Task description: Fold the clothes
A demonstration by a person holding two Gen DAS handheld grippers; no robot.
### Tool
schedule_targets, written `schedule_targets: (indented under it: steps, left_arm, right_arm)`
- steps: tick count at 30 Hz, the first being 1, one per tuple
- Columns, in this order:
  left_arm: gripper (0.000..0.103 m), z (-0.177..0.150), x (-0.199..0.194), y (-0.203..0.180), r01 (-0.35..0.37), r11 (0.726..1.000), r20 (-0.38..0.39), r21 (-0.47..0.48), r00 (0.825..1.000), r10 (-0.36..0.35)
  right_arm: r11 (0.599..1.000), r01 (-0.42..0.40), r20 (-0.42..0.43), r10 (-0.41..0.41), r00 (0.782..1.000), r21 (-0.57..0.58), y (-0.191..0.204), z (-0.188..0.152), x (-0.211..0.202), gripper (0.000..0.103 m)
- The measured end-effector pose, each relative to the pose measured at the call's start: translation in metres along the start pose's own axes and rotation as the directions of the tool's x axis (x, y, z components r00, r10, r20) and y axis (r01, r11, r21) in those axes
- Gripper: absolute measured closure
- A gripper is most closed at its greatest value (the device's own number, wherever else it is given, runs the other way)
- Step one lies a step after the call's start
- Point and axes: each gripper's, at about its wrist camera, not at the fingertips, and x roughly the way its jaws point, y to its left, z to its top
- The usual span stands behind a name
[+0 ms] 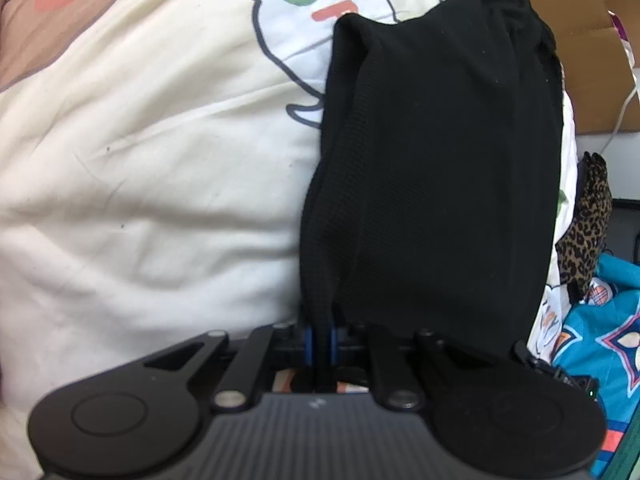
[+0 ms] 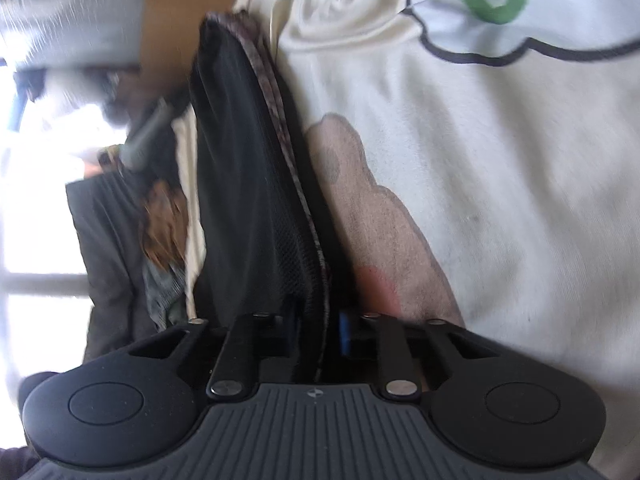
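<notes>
The right wrist view is smeared by blur, so its left side shows only bright window light and dark shapes that cannot be made out; in both views the fingertips are largely hidden behind black cloth, and the bottom of each view is filled by the gripper's own body.

The left gripper (image 1: 321, 344) points forward over a bed, its two blue-padded fingers pressed together on a hanging edge of one black garment (image 1: 432, 168); the right gripper (image 2: 320, 336) likewise faces forward, its fingers clamped on a thick folded edge of the same black garment (image 2: 248, 184), which shows mesh lining and a mottled grey-brown hem.

The garment is doubled over and hangs above a cream bedsheet (image 1: 160, 160) printed with cartoon bears and green and red letters.

At the far right of the left view lie one leopard-print item (image 1: 588, 220) and one bright blue patterned cloth (image 1: 600, 340), both cut off by the frame; a brown cardboard panel (image 1: 580, 40) stands behind.
</notes>
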Motion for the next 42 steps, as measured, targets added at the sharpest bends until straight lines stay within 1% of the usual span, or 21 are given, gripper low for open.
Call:
schedule_targets:
  steps: [2,5,8,11,13,16,20,21,22,24,26,28,31,35,39,42]
  left_arm:
    - [0.094,0.0,-0.001,0.0,0.01,1.0,-0.003,0.0,1.0,-0.01]
    - [0.095,0.0,-0.004,0.0,0.016,1.0,-0.011,-0.005,1.0,-0.016]
    - [0.095,0.002,-0.01,-0.009,-0.005,1.0,-0.03,0.025,1.0,0.006]
    - [0.096,0.006,-0.022,-0.026,-0.042,0.995,-0.064,0.085,0.997,0.048]
    - [0.096,0.01,-0.034,-0.037,-0.047,0.994,-0.075,0.104,0.996,0.055]
    - [0.096,0.013,-0.057,-0.051,-0.04,0.99,-0.068,0.136,0.996,0.05]
    - [0.096,0.01,-0.09,-0.059,-0.033,0.991,-0.059,0.131,0.997,0.041]
    - [0.096,0.008,-0.098,-0.061,-0.032,0.991,-0.058,0.129,0.998,0.04]
    - [0.096,0.016,-0.104,-0.058,-0.031,0.991,-0.058,0.13,0.998,0.039]
    - [0.096,0.018,-0.111,-0.063,-0.041,0.99,-0.063,0.133,0.997,0.049]
    - [0.096,0.02,-0.116,-0.062,-0.048,0.986,-0.076,0.161,0.995,0.061]
    - [0.096,0.004,-0.106,-0.064,-0.047,0.986,-0.084,0.157,0.995,0.061]
    - [0.096,-0.004,-0.113,-0.064,-0.027,0.988,-0.094,0.15,0.995,0.041]
    - [0.096,-0.016,-0.132,-0.066,-0.009,0.984,-0.099,0.179,0.995,0.028]
    - [0.096,-0.023,-0.141,-0.07,0.021,0.982,-0.105,0.189,0.994,-0.002]
    - [0.096,-0.032,-0.151,-0.075,0.028,0.978,-0.112,0.205,0.994,-0.005]
  right_arm:
    - [0.999,0.047,-0.044,-0.048,0.998,-0.022,0.006,0.0,0.003,0.094]
    - [0.989,0.128,-0.08,-0.134,0.988,-0.072,0.02,-0.008,0.003,0.097]
    - [0.975,0.18,-0.077,-0.191,0.979,-0.129,0.041,-0.015,-0.002,0.099]
    - [0.964,0.193,-0.061,-0.207,0.976,-0.184,0.063,-0.019,-0.011,0.099]
    - [0.961,0.191,-0.035,-0.202,0.979,-0.2,0.075,-0.019,-0.02,0.099]
    - [0.959,0.182,0.004,-0.185,0.983,-0.216,0.094,-0.022,-0.033,0.099]
    - [0.957,0.156,0.032,-0.153,0.988,-0.245,0.117,-0.025,-0.045,0.099]
    - [0.955,0.15,0.035,-0.146,0.989,-0.256,0.122,-0.027,-0.049,0.099]
    - [0.952,0.145,0.036,-0.141,0.989,-0.268,0.127,-0.028,-0.052,0.099]
    - [0.946,0.135,0.023,-0.134,0.991,-0.294,0.138,-0.031,-0.056,0.099]
    - [0.939,0.126,0.003,-0.132,0.991,-0.319,0.147,-0.034,-0.059,0.099]
    - [0.934,0.124,-0.005,-0.134,0.991,-0.335,0.153,-0.036,-0.065,0.099]
    - [0.934,0.115,-0.007,-0.125,0.992,-0.339,0.162,-0.038,-0.074,0.099]
    - [0.934,0.101,-0.002,-0.108,0.994,-0.343,0.173,-0.042,-0.084,0.099]
    - [0.94,0.057,-0.004,-0.062,0.998,-0.336,0.179,-0.047,-0.1,0.099]
    - [0.942,0.03,-0.007,-0.034,0.999,-0.334,0.182,-0.053,-0.11,0.099]
